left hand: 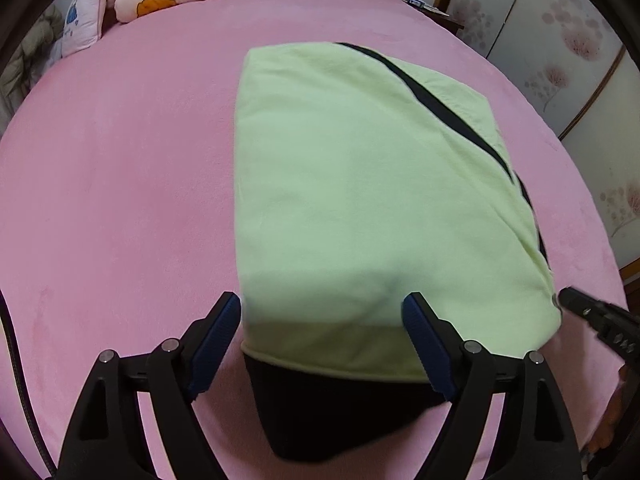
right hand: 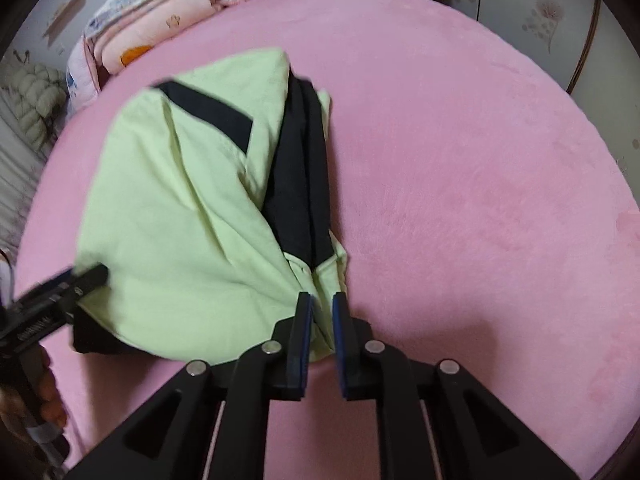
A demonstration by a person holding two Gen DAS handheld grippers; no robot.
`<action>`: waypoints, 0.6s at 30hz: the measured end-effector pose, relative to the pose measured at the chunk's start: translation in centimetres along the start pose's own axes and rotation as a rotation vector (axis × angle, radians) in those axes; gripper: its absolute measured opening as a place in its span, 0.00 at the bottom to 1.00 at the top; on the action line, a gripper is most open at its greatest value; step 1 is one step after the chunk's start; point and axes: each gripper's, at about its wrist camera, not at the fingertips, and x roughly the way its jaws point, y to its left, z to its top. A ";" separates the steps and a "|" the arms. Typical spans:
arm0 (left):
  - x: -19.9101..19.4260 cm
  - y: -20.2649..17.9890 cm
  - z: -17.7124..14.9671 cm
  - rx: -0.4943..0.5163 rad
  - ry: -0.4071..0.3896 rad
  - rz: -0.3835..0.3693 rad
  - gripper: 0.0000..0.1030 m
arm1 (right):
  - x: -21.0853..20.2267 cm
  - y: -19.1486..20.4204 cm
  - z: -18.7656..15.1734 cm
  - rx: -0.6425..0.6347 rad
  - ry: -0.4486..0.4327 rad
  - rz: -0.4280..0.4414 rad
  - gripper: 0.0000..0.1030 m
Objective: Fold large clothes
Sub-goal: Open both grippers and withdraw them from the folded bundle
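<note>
In the left wrist view, the left gripper (left hand: 322, 318) stood with its jaws spread wide, one finger over the pink bedspread (left hand: 120, 200) just beside the garment's left edge, the other over the cloth itself; nothing was held between them. The green-and-black garment (left hand: 360, 184) lay folded on the bed, straight ahead of those fingers, its pale green panel on top and a black layer showing under the near hem. A black diagonal stripe ran along its right side. At the far right edge the tip of the right gripper (left hand: 568, 296) met the garment's near right corner, though this view did not show its jaws.

The right wrist view settled that: the right gripper (right hand: 322, 300) had its jaws drawn close together, pinching a bunched fold of green cloth at the near corner of the garment (right hand: 180, 200). Here the garment's right side showed a long black band folded over, hidden from the other camera. At the far left, the left gripper (right hand: 86, 276) hovered at the garment's edge. Folded pink quilts (right hand: 152, 20) were stacked at the head of the bed, upper left.
</note>
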 end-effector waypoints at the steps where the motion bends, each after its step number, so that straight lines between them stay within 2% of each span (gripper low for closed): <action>1: -0.5 0.1 0.1 -0.004 0.005 0.001 0.81 | -1.1 0.2 0.4 0.007 -0.016 0.012 0.23; 4: -2.5 0.3 0.9 -0.016 0.009 -0.006 0.87 | -4.3 0.8 1.5 0.013 -0.067 0.032 0.44; 6: -4.0 0.9 1.6 -0.025 -0.009 -0.010 0.89 | -6.4 1.5 2.2 0.007 -0.104 0.051 0.52; 9: -6.7 1.1 2.5 -0.045 -0.032 0.000 0.97 | -8.9 2.7 3.3 -0.015 -0.132 0.074 0.56; 12: -7.9 1.2 3.5 -0.064 -0.029 0.019 0.97 | -10.7 3.6 3.9 -0.058 -0.139 0.082 0.64; 15: -9.1 1.7 4.4 -0.079 -0.027 0.013 0.98 | -11.9 5.0 4.3 -0.108 -0.148 0.075 0.65; 17: -9.7 1.4 5.1 -0.076 -0.036 -0.003 0.99 | -12.6 4.8 4.1 -0.127 -0.150 0.064 0.78; 18: -10.0 1.2 5.0 -0.074 -0.041 -0.005 0.99 | -12.7 4.9 4.5 -0.130 -0.150 0.058 0.88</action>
